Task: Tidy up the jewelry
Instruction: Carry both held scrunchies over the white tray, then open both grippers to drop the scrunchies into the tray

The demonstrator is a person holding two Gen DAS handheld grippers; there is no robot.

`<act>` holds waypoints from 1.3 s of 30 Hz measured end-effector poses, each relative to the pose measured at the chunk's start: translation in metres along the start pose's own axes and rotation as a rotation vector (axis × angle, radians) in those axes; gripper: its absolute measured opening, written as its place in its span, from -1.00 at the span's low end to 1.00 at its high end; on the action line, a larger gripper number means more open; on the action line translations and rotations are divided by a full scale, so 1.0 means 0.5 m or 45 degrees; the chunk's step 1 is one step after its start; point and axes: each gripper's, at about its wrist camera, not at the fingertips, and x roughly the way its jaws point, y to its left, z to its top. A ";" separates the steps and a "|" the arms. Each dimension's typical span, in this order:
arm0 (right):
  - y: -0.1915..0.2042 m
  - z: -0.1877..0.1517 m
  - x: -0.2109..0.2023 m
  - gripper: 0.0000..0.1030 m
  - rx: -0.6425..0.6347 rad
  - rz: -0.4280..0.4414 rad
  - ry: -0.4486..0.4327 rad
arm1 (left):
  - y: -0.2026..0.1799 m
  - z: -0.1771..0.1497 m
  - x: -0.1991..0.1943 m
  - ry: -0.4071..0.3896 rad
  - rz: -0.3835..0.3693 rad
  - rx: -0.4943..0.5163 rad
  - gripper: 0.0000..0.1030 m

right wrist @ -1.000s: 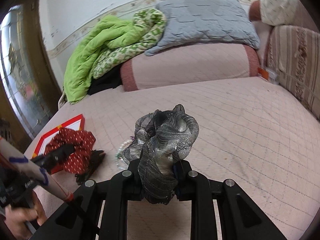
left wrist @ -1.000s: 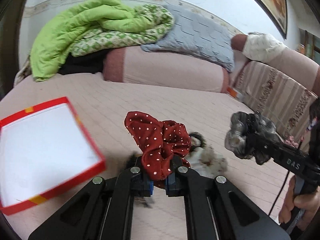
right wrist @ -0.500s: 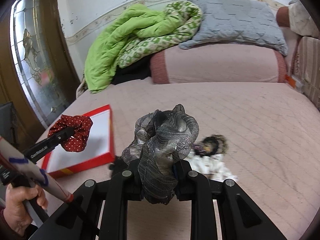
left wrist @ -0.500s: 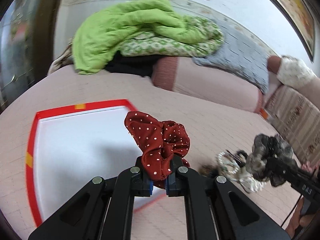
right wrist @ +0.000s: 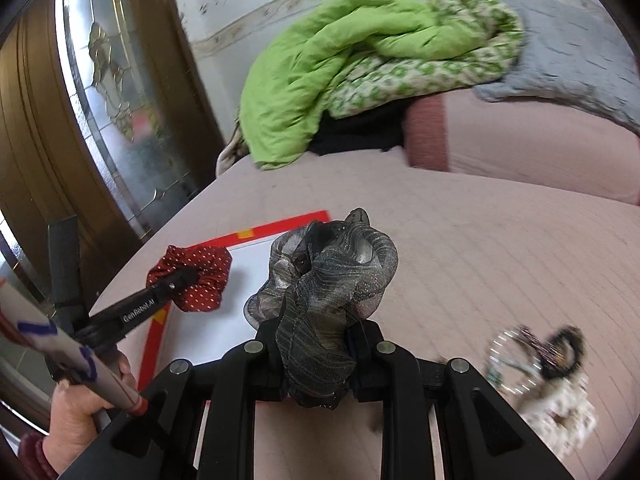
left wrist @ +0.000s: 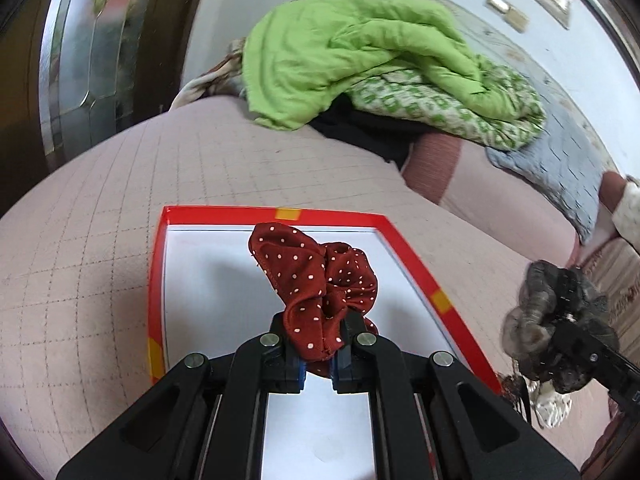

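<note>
The left claw [left wrist: 319, 360] grips a red dotted scrunchie [left wrist: 316, 284] above the white floor of the red-rimmed box [left wrist: 404, 248]. The right claw [right wrist: 313, 354] clamps a grey scrunchie [right wrist: 324, 280] just beside that box. Released too high, either soft band could bounce over the low rim. Everything sits on a pink quilted bed [right wrist: 480, 240]; more trinkets [right wrist: 536, 360] lie apart, and a green blanket [left wrist: 340, 52] is piled behind.

left wrist: close above red-rimmed tray [left wrist: 404, 248] | right wrist: rightward (both share tray, green quilt [right wrist: 320, 80])
</note>
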 end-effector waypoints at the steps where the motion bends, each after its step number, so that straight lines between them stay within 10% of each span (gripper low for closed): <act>1: 0.006 0.009 0.021 -0.56 0.002 0.009 0.019 | 0.006 0.003 0.008 0.009 0.006 -0.006 -0.85; 22: 0.045 0.109 0.359 -0.52 0.078 0.037 0.267 | 0.048 0.043 0.105 0.126 0.057 -0.124 -0.81; 27: 0.045 0.106 0.380 -0.46 0.080 0.039 0.299 | 0.054 0.045 0.108 0.136 0.076 -0.150 -0.52; 29: 0.044 0.103 0.383 -0.34 0.086 0.051 0.316 | 0.054 0.045 0.107 0.133 0.100 -0.149 -0.08; 39: 0.037 0.115 0.351 0.09 0.096 0.059 0.290 | 0.048 0.056 0.084 0.072 0.120 -0.146 0.09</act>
